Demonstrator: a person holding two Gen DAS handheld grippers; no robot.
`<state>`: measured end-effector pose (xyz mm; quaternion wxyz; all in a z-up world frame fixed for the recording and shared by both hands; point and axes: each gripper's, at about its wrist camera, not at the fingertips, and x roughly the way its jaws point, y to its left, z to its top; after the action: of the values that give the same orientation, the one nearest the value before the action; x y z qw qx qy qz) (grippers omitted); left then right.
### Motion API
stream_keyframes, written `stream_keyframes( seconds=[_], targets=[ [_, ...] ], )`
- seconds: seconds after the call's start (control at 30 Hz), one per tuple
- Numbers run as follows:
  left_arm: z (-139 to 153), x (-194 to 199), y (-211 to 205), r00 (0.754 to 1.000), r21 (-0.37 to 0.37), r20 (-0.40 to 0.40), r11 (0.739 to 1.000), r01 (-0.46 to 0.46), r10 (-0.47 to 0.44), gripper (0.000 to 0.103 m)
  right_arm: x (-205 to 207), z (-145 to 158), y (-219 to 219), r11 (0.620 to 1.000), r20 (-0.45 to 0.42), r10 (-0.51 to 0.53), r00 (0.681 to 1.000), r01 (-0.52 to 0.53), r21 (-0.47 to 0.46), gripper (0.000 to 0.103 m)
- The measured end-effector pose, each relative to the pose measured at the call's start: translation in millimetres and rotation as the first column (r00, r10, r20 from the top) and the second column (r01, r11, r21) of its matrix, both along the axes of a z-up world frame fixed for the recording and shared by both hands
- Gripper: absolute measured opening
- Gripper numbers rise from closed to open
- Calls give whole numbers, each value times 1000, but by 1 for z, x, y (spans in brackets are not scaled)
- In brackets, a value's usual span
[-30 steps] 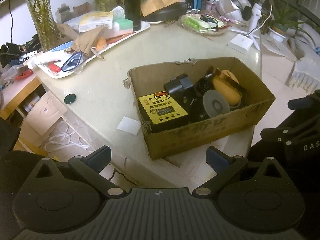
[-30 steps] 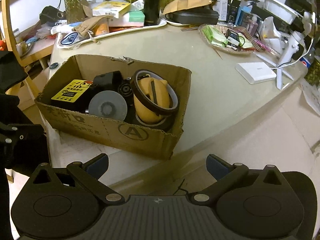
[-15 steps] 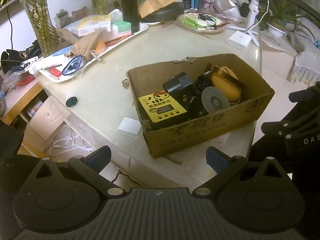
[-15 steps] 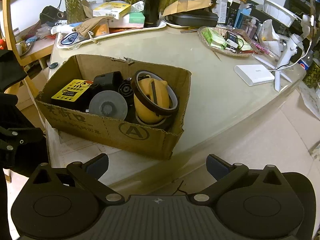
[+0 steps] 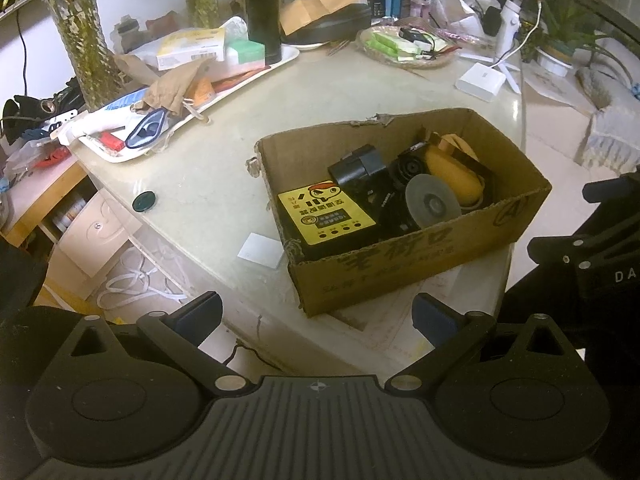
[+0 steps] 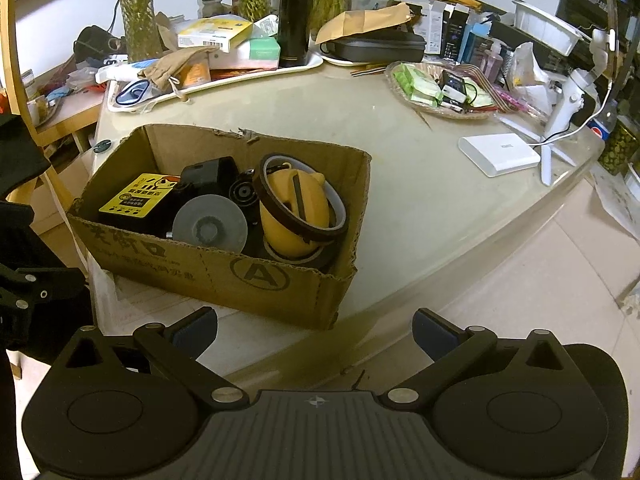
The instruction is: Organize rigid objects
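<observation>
Cluttered beige tabletop (image 6: 400, 184) is seen, with an open brown cardboard box (image 6: 256, 280) set near its front edge. Inside the box, a yellow-labelled black device (image 6: 136, 200), a grey disc (image 6: 210, 227) and a yellow rounded object ringed by dark tape rolls (image 6: 296, 208) are packed together. Both the left gripper (image 5: 316, 316) and the right gripper (image 6: 314, 330) are held spread wide, empty, short of the box. A white tray of oddments (image 5: 192, 92) is seen farther back.

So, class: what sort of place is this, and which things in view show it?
Probably a lived-in home: a cluttered table with flower vases, a thermos on a tray, and houseplants on a tiled floor.
</observation>
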<state>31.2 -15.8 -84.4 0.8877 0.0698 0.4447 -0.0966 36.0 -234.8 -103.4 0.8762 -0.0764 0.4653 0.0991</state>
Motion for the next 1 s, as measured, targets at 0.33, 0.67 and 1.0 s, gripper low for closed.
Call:
stream_keyframes(
  seconds=[0.33, 0.67, 1.0],
  targets=[
    [-1, -1, 0, 1000, 8, 1, 1000, -1, 1, 103, 0, 0, -1, 1000, -3, -6, 1000, 6, 4, 103],
    [0, -1, -1, 1000, 8, 4, 1000, 0, 0, 103, 0, 0, 0, 1000, -4, -4, 1000, 4, -1, 103],
    [0, -1, -1, 1000, 5, 6, 1000, -2, 2, 103, -1, -2, 0, 1000, -4, -3, 1000, 3, 1, 103]
  ],
)
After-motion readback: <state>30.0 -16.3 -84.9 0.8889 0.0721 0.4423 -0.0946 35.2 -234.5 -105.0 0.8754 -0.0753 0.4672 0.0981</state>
